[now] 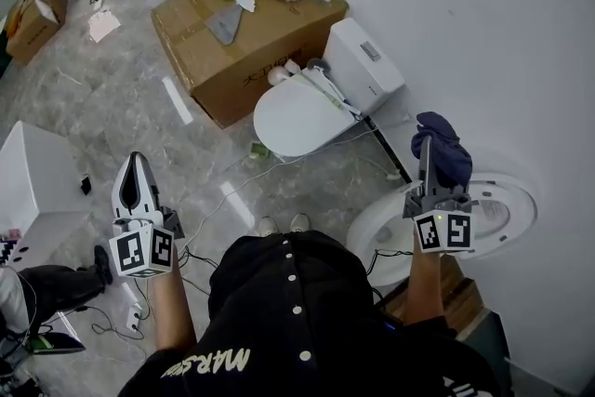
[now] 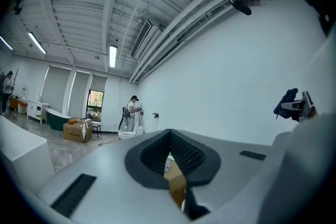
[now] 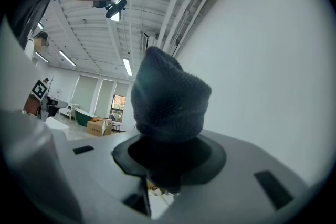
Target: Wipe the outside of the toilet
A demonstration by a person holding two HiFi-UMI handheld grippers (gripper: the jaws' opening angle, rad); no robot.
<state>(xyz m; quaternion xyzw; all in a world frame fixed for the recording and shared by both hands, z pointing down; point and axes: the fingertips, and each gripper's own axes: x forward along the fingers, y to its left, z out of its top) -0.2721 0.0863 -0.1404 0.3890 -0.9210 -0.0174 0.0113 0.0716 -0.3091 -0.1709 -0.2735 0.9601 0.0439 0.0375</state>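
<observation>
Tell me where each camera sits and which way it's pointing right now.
Head view: on the person's head, steeply down at floor and toilet; black top, left gripper, right gripper show.
Left gripper view: on the left gripper, along its closed, empty jaws toward the far windows.
Right gripper view: on the right gripper, past the clamped cloth, up the wall.
Shared: all three show the cloth.

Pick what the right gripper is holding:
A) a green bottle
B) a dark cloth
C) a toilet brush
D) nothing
B: in the right gripper view, the right gripper has its jaws closed on a dark blue cloth, which bunches up above them. The head view shows the same cloth at that gripper's tip.
</observation>
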